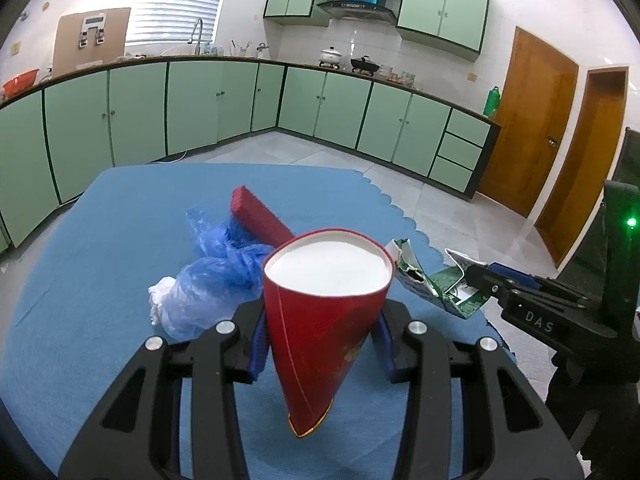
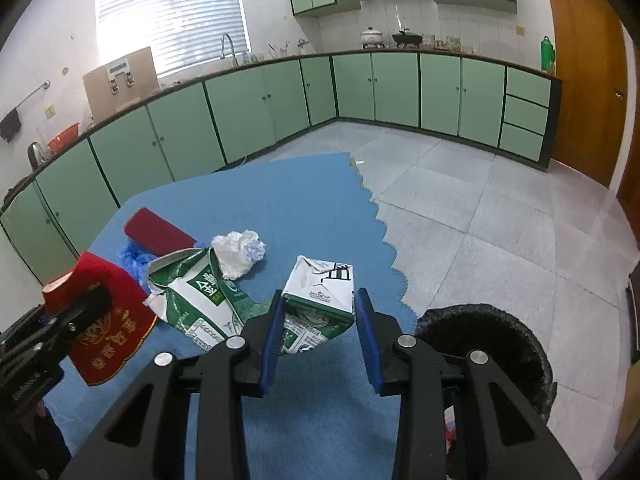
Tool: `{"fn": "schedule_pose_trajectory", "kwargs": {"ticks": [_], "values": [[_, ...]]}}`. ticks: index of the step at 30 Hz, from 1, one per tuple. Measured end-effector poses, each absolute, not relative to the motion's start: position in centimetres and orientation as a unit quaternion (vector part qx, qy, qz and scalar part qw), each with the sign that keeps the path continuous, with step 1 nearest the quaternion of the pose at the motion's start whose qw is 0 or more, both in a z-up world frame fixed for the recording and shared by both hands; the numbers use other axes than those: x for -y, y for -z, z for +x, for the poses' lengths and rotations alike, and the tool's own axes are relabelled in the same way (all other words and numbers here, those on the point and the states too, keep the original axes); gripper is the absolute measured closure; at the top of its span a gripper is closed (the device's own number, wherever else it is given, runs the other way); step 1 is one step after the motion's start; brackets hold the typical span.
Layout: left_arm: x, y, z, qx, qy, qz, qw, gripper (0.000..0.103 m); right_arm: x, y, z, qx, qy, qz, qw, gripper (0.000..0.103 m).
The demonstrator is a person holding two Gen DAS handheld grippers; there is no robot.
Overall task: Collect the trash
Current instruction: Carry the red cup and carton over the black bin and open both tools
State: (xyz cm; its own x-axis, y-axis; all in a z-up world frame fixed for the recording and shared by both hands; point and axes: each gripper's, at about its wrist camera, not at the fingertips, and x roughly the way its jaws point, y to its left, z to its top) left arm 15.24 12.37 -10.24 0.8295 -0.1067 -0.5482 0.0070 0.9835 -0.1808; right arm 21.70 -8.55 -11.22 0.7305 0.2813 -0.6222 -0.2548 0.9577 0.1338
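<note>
Left wrist view shows my left gripper pinching a squashed red paper cup by its sides, white mouth facing away, lifted over the blue mat. Right wrist view shows my right gripper pinching a crumpled green-and-white carton, lifted above the mat, with the black-lined bin just to its right on the floor. I judge the step is carrying both pieces to the bin; next I must swing them over its mouth, while a second carton, blue plastic bag and red box wait.
</note>
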Motion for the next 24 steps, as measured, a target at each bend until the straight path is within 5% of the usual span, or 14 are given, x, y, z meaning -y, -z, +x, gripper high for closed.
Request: {"fn": "schedule_pose_trajectory", "kwargs": {"ticks": [24], "values": [[-6.1, 7.9, 16.3, -0.271, 0.088, -0.064, 0.956, 0.062, 14.9, 7.7, 18.9, -0.294, -0.099, 0.019, 0.951, 0.068]]}}
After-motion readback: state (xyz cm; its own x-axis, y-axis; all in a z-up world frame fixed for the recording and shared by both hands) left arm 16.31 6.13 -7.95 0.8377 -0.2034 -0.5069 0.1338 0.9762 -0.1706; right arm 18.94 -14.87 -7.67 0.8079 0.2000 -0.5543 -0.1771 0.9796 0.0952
